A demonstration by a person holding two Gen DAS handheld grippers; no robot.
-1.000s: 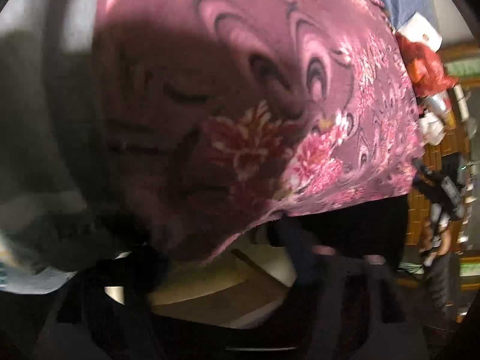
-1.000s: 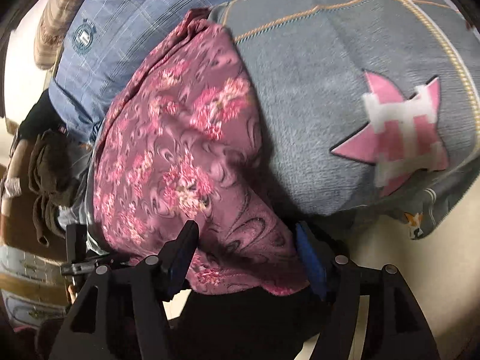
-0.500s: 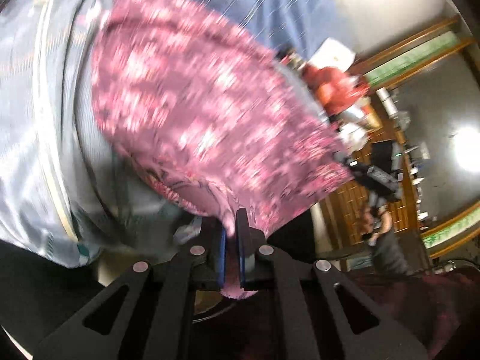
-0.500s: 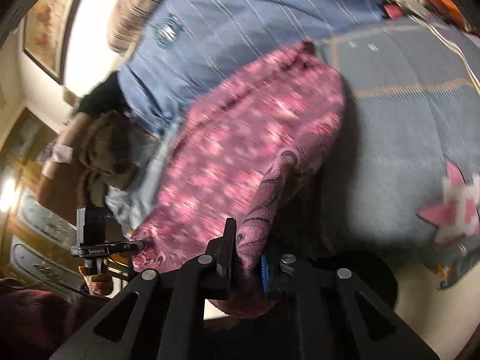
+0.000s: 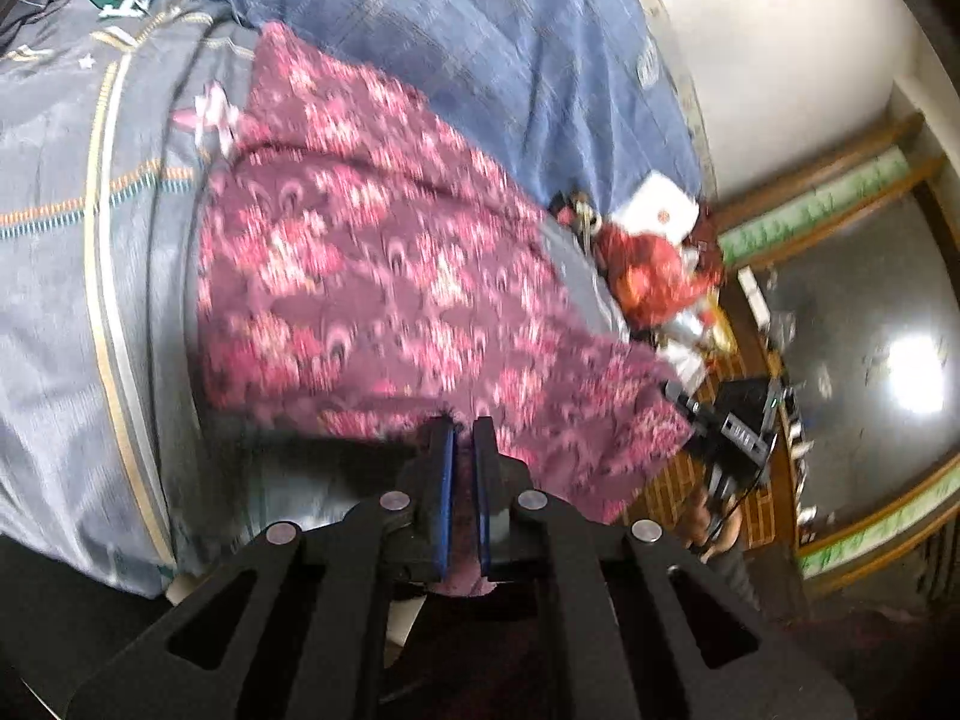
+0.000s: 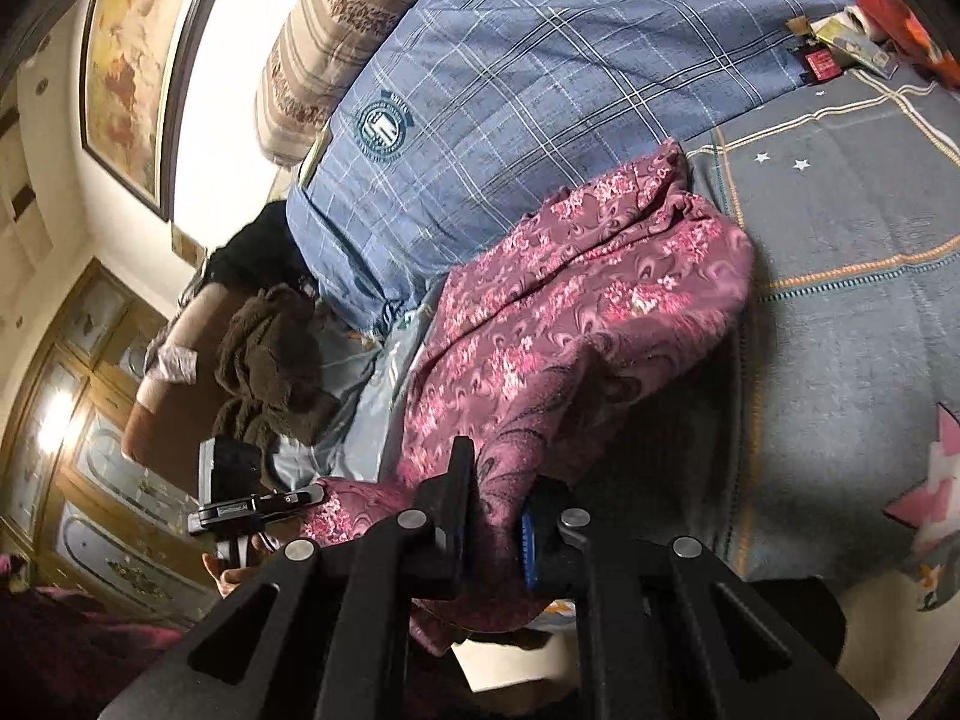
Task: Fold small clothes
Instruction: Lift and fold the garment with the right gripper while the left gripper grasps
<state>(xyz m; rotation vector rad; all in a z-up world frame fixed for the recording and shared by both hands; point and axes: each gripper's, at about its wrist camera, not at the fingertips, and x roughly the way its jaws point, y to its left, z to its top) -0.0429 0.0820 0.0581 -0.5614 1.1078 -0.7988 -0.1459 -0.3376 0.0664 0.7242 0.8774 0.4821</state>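
Maroon floral garment (image 5: 384, 276) stretches ahead over the bed, its near edge pinched in both the left claw (image 5: 461, 432) and right claw (image 6: 495, 480).

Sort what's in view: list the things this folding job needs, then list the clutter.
Job:
pink floral garment
left gripper, shut on it
right gripper, shut on it
grey bedspread

Clutter:
blue plaid quilt
brown cloth
striped pillow
red bag

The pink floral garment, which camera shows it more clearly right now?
The right wrist view: the floral garment is sharp there, draped on the grey bedspread and pinched by the right gripper. The left wrist view shows it motion-blurred, its edge clamped in the left gripper.
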